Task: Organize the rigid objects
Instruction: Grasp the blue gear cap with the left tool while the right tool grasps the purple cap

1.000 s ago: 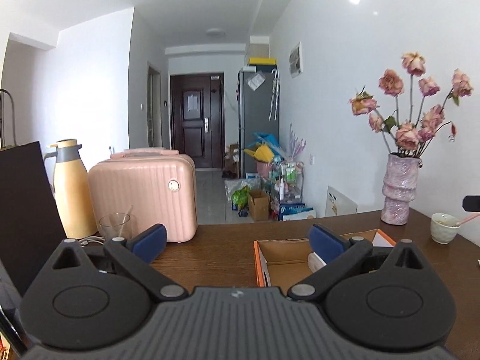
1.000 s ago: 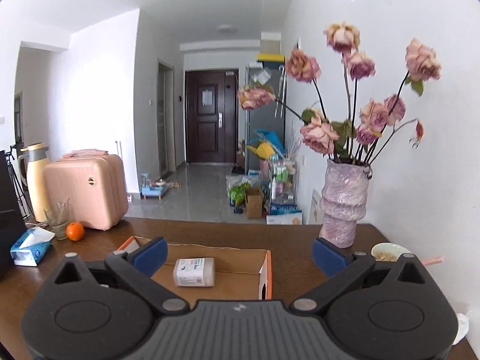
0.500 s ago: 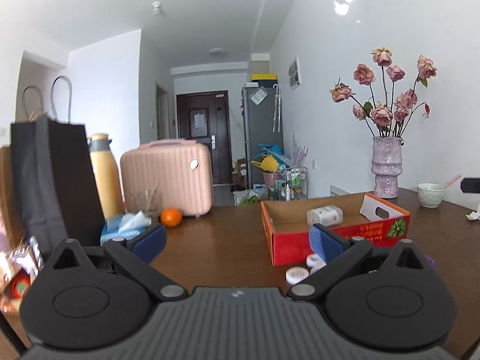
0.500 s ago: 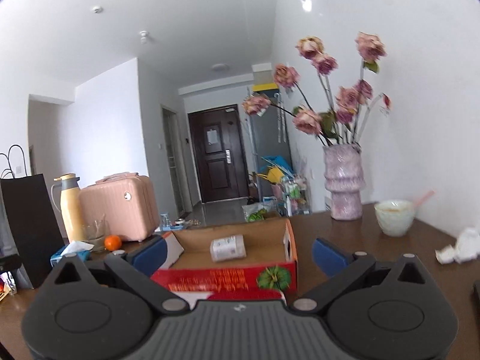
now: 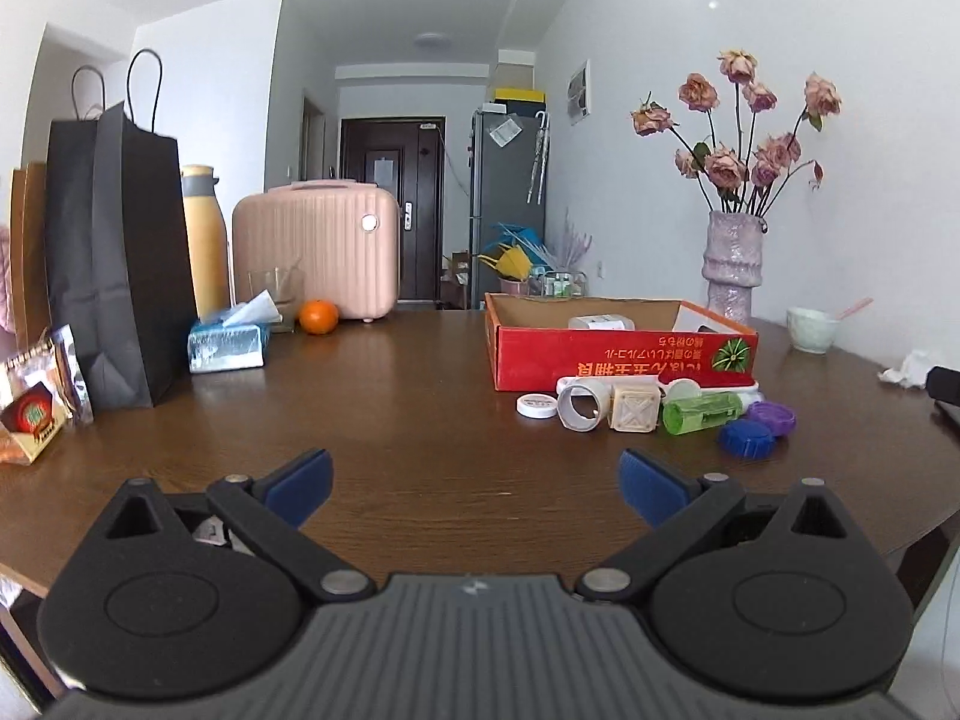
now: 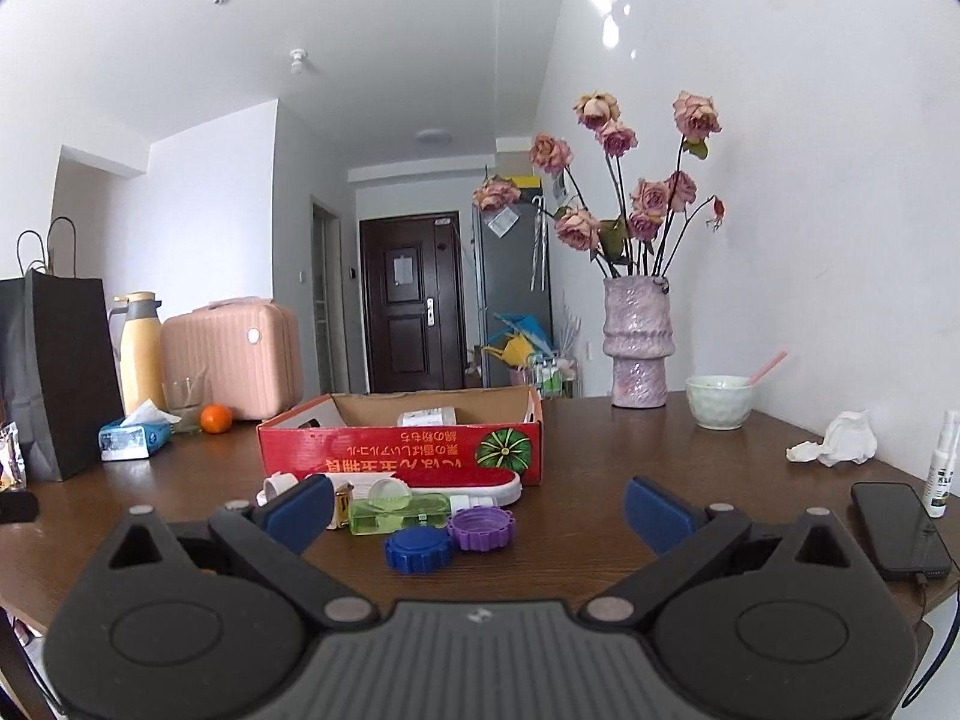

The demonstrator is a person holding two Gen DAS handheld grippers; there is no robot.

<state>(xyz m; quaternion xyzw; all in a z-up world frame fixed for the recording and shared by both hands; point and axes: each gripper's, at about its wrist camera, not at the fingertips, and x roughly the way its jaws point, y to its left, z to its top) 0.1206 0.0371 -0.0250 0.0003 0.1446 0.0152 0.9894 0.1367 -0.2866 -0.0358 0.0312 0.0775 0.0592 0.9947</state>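
Clearly both grippers are hanging empty over the counter point(image 5: 420, 408), and the move ahead is turning on where the loose pieces are sitting relative to the red cardboard box point(image 6: 402, 450). They are lying in a row along the box's near wall: a white cap point(image 5: 537, 405), a white ring point(image 5: 581, 411), a beige cube point(image 5: 632, 410), a green case point(image 6: 399, 514), a blue lid point(image 6: 418, 549) and a purple lid point(image 6: 482, 528). The right gripper point(image 6: 480, 507) is hovering just short of this row with its jaws spread wide, the blue lid lying almost dead ahead between its pads, so I am judging this hand the nearer one. The left gripper point(image 5: 474, 480), also spread wide and gripping nothing, is pointing at bare wood well to the left of the row, with the pieces off to its forward right. The green case is lying with its long axis parallel to the box's near wall, crosswise to the right gripper's line of approach. A white bottle point(image 5: 600, 321) is already lying inside the box. Printed writing on the box's red wall is appearing upside down beside a green-and-white round emblem; the characters look East Asian, though I am unable to read them reliably at this resolution.
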